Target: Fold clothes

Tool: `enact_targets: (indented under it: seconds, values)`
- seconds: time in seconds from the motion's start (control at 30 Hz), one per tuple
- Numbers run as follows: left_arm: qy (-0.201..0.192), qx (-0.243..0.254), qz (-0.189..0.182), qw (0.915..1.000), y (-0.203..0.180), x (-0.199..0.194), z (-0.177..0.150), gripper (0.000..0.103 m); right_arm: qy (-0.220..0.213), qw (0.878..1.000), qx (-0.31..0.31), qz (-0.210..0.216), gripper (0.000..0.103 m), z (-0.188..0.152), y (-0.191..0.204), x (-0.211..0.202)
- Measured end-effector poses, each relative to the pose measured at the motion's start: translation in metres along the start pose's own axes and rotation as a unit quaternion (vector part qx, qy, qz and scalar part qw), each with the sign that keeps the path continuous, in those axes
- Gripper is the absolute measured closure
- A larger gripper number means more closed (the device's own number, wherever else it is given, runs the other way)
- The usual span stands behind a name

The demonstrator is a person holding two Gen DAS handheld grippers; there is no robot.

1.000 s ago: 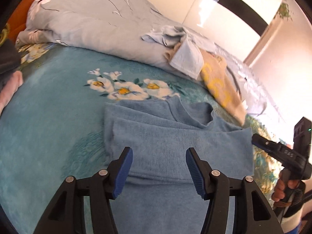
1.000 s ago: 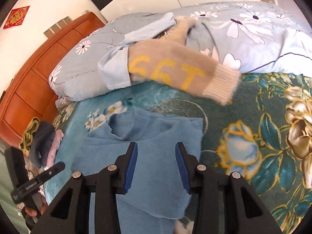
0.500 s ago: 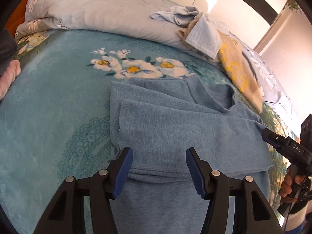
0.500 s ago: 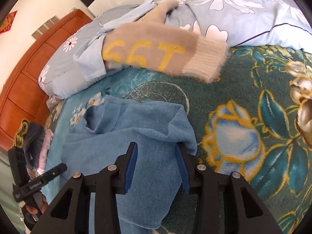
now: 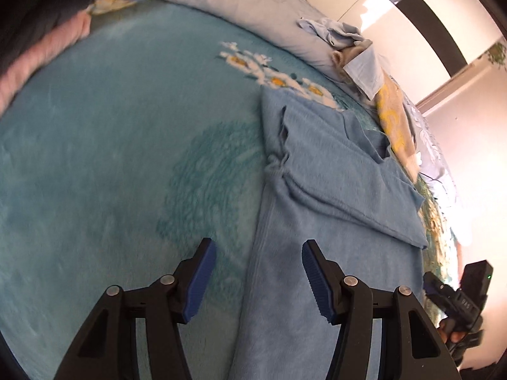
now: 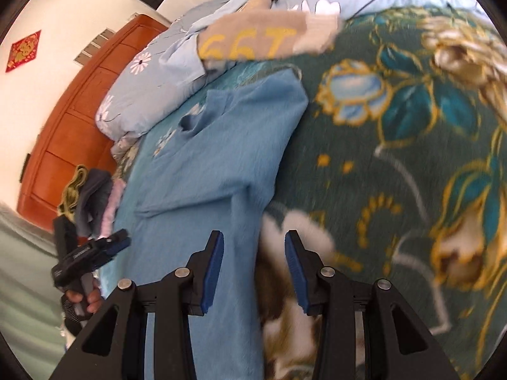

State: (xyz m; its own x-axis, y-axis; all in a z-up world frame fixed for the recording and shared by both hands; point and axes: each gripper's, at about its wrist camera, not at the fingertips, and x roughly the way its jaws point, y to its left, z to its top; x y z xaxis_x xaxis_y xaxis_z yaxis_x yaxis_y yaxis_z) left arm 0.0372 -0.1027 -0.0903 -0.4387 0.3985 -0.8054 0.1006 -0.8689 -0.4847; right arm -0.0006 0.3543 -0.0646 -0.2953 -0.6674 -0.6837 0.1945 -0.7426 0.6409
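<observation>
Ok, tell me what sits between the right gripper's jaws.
In the right wrist view, the right gripper is open, straddling the blue sweater's right edge; bedspread shows beside it.

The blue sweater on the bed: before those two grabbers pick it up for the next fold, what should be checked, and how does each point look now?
1. Left gripper open: ok.
2. Right gripper open: ok.
3. Each gripper straddles a side edge of the blue sweater: ok.
4. Sleeves folded in across the body: ok.
5. Beige sweater clear of the blue one: ok.
6. Pads touching the fabric: cannot tell, the pictures are blurred.
</observation>
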Motion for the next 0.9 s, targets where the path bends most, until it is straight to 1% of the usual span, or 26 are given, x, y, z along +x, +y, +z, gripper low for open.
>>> enact_targets:
  seconds: [0.07, 0.17, 0.27, 0.33, 0.4, 0.6, 0.67, 0.77, 0.8, 0.83, 0.87, 0.9]
  values:
    - [0.006, 0.003, -0.015, 0.9999, 0.003, -0.005, -0.008, 0.042, 0.011, 1.000, 0.010, 0.024, 0.062, -0.011, 0.002, 0.002]
    - [0.008, 0.013, -0.037, 0.9992, 0.005, -0.015, -0.022, 0.040, 0.020, 0.999, 0.014, 0.044, 0.062, -0.028, 0.004, 0.000]
    - [0.024, 0.004, -0.081, 0.9964, 0.012, -0.024, -0.037, 0.037, 0.026, 0.997, 0.026, 0.066, 0.062, -0.046, 0.003, -0.007]
    - [0.043, -0.008, -0.115, 0.9924, 0.018, -0.027, -0.048, 0.037, 0.032, 0.997, 0.022, 0.069, 0.062, -0.059, 0.005, -0.013]
    - [0.060, -0.013, -0.140, 0.9883, 0.023, -0.030, -0.062, 0.037, 0.037, 0.997, 0.015, 0.068, 0.062, -0.070, 0.008, -0.019]
    - [0.078, -0.034, -0.203, 0.9755, 0.036, -0.049, -0.102, 0.037, 0.046, 0.996, 0.024, 0.073, 0.062, -0.109, 0.010, -0.041]
    - [0.100, -0.036, -0.207, 0.9726, 0.037, -0.050, -0.116, 0.037, 0.047, 0.995, 0.029, 0.078, 0.062, -0.125, 0.010, -0.048]
    - [0.098, -0.014, -0.205, 0.9738, 0.033, -0.059, -0.133, 0.037, 0.049, 0.994, 0.038, 0.088, 0.062, -0.142, 0.007, -0.055]
    - [0.101, -0.014, -0.207, 0.9730, 0.032, -0.061, -0.138, 0.039, 0.051, 0.994, 0.042, 0.091, 0.062, -0.147, 0.006, -0.057]
    - [0.103, -0.013, -0.210, 0.9722, 0.032, -0.064, -0.142, 0.039, 0.052, 0.993, 0.046, 0.094, 0.068, -0.151, 0.006, -0.058]
    - [0.103, -0.013, -0.210, 0.9722, 0.032, -0.065, -0.145, 0.039, 0.055, 0.994, 0.047, 0.087, 0.072, -0.155, 0.005, -0.058]
    - [0.103, -0.012, -0.210, 0.9722, 0.032, -0.067, -0.148, 0.042, 0.058, 0.994, 0.046, 0.078, 0.082, -0.158, 0.005, -0.058]
